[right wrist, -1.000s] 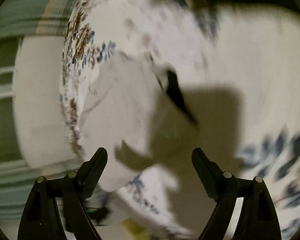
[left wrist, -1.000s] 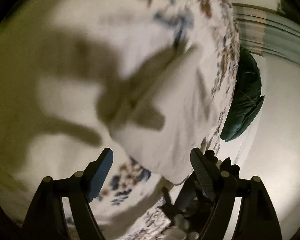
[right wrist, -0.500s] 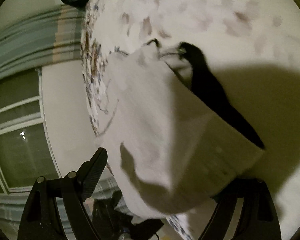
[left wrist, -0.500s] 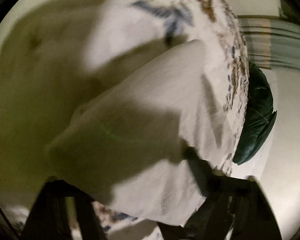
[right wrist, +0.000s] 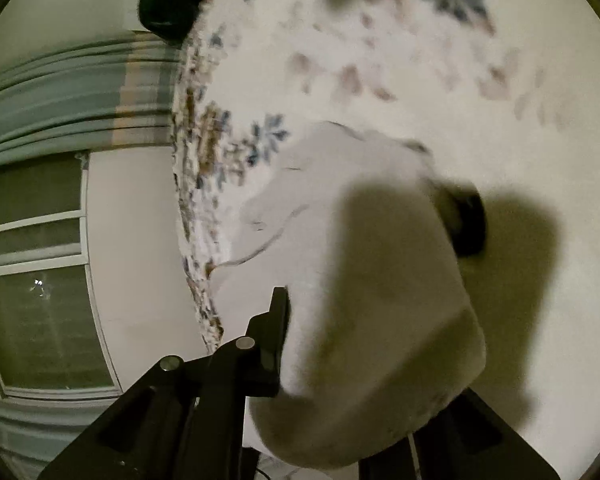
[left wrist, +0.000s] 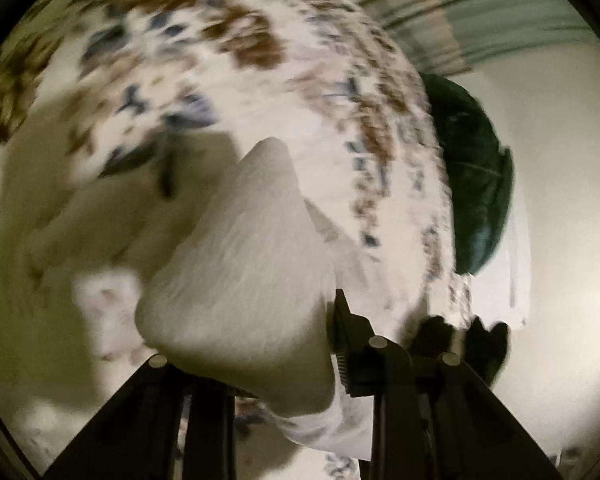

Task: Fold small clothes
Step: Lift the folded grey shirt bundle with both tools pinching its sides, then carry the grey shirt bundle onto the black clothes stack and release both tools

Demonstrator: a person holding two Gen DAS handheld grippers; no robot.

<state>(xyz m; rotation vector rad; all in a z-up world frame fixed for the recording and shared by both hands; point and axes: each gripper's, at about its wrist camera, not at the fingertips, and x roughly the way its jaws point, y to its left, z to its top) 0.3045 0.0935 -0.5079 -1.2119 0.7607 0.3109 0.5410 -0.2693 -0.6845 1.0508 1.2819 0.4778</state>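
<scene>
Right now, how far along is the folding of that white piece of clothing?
Barely begun. Done: the white garment is picked up off the patterned bedspread. In hand: the left claw and right claw are each closing on a bunched part of it. Left: no flat, neat fold shows yet, so laying it out and folding remain.

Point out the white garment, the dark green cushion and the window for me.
white garment (left wrist: 252, 288), left wrist view, bunched cloth between the fingers.
dark green cushion (left wrist: 476, 184), left wrist view, its middle.
window (right wrist: 40, 280), right wrist view, lower pane.
</scene>
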